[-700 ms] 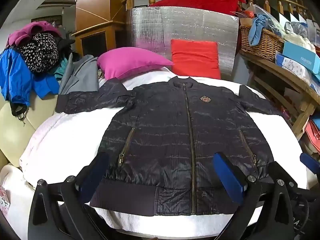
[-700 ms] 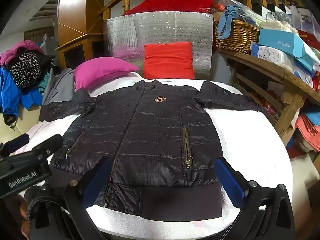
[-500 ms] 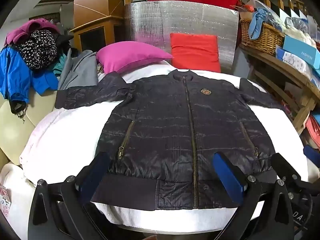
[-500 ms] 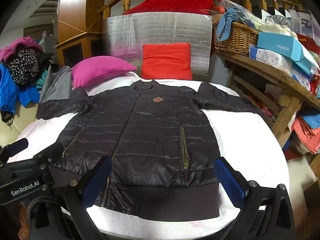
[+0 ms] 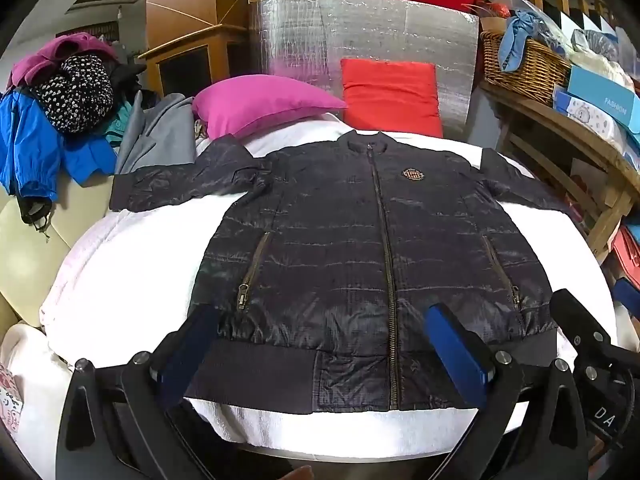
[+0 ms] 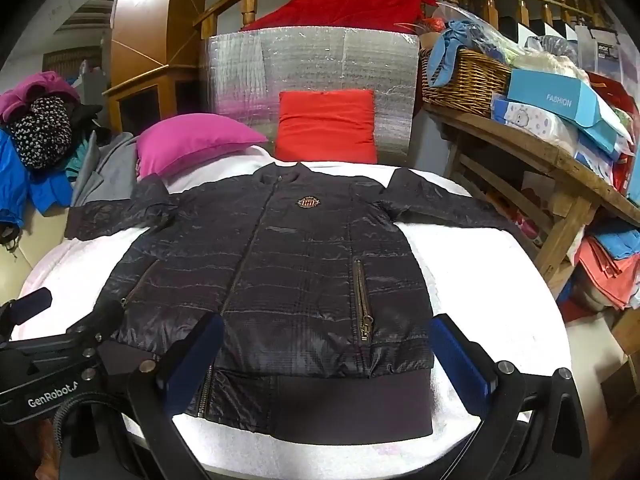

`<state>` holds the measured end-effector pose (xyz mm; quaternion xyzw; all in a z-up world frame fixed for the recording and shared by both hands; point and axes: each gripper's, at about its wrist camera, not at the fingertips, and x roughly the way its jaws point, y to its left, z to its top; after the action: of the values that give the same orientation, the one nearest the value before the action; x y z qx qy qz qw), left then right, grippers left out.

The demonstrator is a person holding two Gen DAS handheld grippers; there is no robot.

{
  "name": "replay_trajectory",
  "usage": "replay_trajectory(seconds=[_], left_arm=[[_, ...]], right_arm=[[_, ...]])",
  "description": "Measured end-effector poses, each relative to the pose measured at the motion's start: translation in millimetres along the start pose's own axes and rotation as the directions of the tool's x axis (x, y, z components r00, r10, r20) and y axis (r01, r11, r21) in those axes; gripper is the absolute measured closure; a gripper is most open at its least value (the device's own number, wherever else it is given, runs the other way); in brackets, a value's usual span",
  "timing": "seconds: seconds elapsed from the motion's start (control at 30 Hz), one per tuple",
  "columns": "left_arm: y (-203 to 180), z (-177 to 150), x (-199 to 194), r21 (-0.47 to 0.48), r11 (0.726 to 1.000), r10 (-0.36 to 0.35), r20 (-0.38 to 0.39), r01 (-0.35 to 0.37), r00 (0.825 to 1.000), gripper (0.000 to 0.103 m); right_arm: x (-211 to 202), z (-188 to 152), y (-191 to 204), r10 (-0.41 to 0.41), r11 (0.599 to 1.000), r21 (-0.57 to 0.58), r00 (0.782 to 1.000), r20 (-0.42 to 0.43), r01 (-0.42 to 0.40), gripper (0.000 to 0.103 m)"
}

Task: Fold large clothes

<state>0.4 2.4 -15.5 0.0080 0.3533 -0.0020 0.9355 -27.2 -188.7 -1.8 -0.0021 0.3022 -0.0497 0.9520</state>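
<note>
- Jacket (image 5: 360,248): dark, quilted, zipped shut, lying flat front-up on the white-covered table (image 5: 132,280); collar at 12 o'clock, hem at 6 o'clock, sleeves spread toward 9 and 3 o'clock.
- Left gripper (image 5: 324,350): blue pads spread wide above the hem, holding nothing.
- Right gripper (image 6: 328,360): likewise wide, empty, over the hem.
- Pink pillow (image 5: 260,100) and red pillow (image 5: 392,96): beyond the collar, at 12 o'clock.
</note>
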Motion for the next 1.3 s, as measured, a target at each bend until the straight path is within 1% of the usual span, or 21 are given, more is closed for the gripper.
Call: replay_trajectory(seconds=[0.57, 1.0, 1.3], left_arm=[[5, 0, 1, -0.03, 1.0, 0.01, -0.005, -0.01, 1.0, 0.0], [9, 0, 2, -0.046, 0.999, -0.003, -0.017, 0.003, 1.0, 0.0], [8, -2, 2, -0.04, 0.999, -0.01, -0.019, 0.009, 1.0, 0.0]], right_arm=[[1, -1, 0, -0.009, 1.0, -0.006, 1.0, -0.002, 0.009, 0.0], [-2, -1, 1, -0.013, 1.0, -0.011, 1.0, 0.001, 0.013, 0.0], [-2, -1, 3, -0.013, 1.0, -0.015, 1.0, -0.001, 0.013, 0.0]])
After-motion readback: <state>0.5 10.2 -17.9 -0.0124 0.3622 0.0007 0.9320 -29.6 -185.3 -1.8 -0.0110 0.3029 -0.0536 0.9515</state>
